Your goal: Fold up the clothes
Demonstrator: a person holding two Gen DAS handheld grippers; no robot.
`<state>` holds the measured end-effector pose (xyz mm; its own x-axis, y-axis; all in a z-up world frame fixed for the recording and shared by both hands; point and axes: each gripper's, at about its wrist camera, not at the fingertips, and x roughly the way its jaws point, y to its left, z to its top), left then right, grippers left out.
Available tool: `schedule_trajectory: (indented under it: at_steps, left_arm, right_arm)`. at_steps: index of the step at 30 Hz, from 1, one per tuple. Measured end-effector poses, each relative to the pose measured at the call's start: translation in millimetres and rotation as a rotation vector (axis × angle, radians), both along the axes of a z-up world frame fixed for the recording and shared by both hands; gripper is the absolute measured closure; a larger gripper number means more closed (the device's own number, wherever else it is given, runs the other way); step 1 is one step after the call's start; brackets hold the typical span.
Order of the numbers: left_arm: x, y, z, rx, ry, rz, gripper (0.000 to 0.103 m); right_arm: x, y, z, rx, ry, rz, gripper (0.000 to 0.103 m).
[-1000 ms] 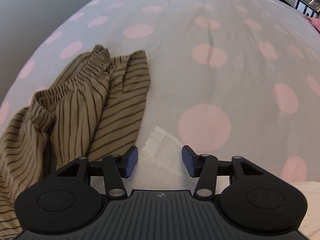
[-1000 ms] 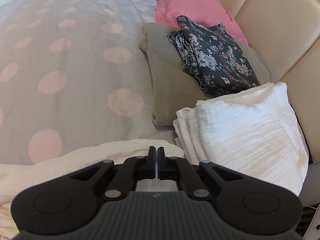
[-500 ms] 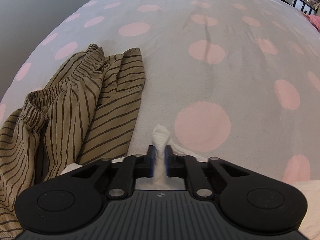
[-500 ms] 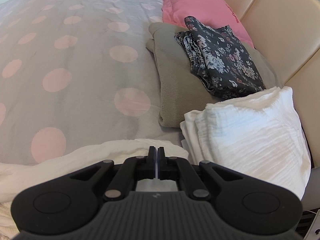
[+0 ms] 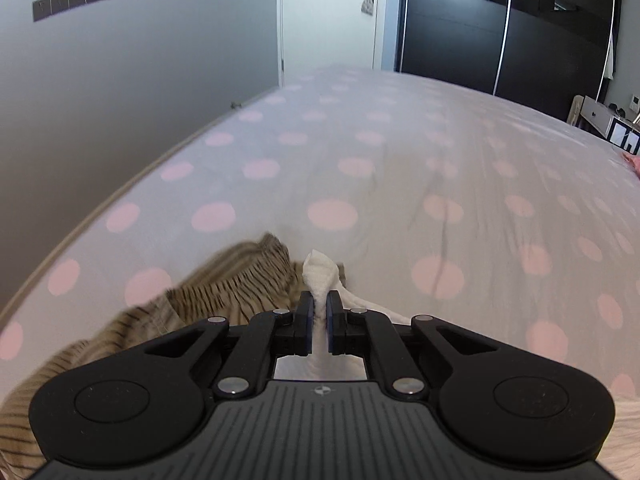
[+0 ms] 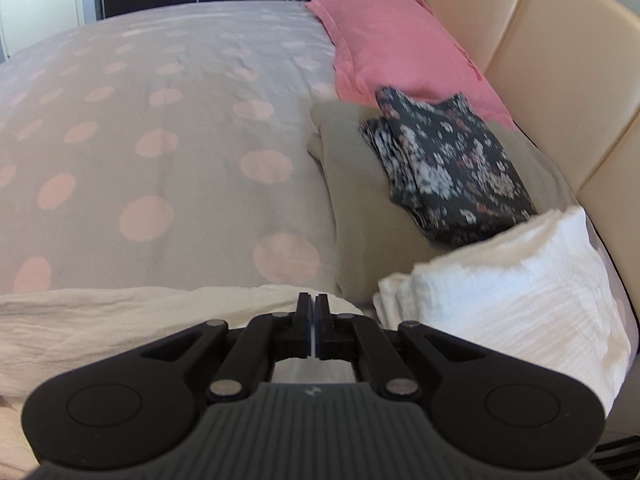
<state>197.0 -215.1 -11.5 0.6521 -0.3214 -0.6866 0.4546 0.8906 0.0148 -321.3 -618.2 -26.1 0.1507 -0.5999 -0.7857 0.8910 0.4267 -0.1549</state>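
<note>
The white garment (image 5: 320, 270) lay at the near edge of the bed (image 5: 400, 168), bunched under both tools, with a tuft of it standing up between the pads of the left gripper (image 5: 319, 312). That gripper was clenched on the cloth, the fabric pinched into a narrow ridge. The right gripper (image 6: 313, 312) had its jaws pressed together with almost no gap; the same white cloth (image 6: 120, 320) spread to its left and under it, but whether any edge was caught between the pads could not be told from the right wrist view.

The garment looked thin, crinkled and very soft, so it would likely sag and drape from any point it was held by and weigh next to nothing. A pinch on a single layer at a corner or hem should hold better than a grab at a bunched middle, which could slip or drag extra folds along.

A striped brown garment (image 5: 224, 288) lay crumpled just left of the white one, close enough to be snagged. On the far right, by the headboard (image 6: 560, 60), sat a folded white stack (image 6: 520, 300), a floral piece (image 6: 448, 172) on a beige one (image 6: 352, 200), and a pink pillow (image 6: 400, 48)
</note>
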Motion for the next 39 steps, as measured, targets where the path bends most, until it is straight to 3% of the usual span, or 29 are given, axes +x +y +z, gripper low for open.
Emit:
schedule_trajectory:
  at_steps: [5,12,18,23,25,26,29,31,39]
  left_arm:
    - [13,-12,28,0.027,-0.085,0.007,0.099]
    - [44,-46,50,0.08,-0.175,0.04,0.099]
    - [70,-72,34,0.17,-0.174,0.049,0.099]
    - [84,-78,1,0.232,-0.102,0.04,0.097]
    - [83,-78,-11,0.249,-0.077,0.018,0.093]
    - [82,-78,-14,0.253,-0.068,0.005,0.086]
    - [75,-76,-16,0.257,-0.073,-0.011,0.068]
    - [69,-73,-14,0.255,-0.081,-0.017,0.059]
    - [24,-56,-1,0.217,-0.053,-0.068,0.059]
  right_arm:
    - [31,-16,21,-0.061,-0.014,0.053,0.102]
    - [105,-51,25,-0.133,0.001,0.107,0.102]
    - [165,-75,6,-0.169,0.014,0.137,0.102]
    - [198,-81,-26,-0.15,0.079,0.163,0.102]
    - [202,-81,-34,-0.139,0.086,0.161,0.101]
    - [202,-81,-36,-0.138,0.087,0.163,0.1]
    - [196,-78,-35,-0.142,0.08,0.17,0.075]
    - [189,-75,-31,-0.143,0.074,0.168,0.074]
    - [127,-46,-22,-0.091,0.07,0.159,0.074]
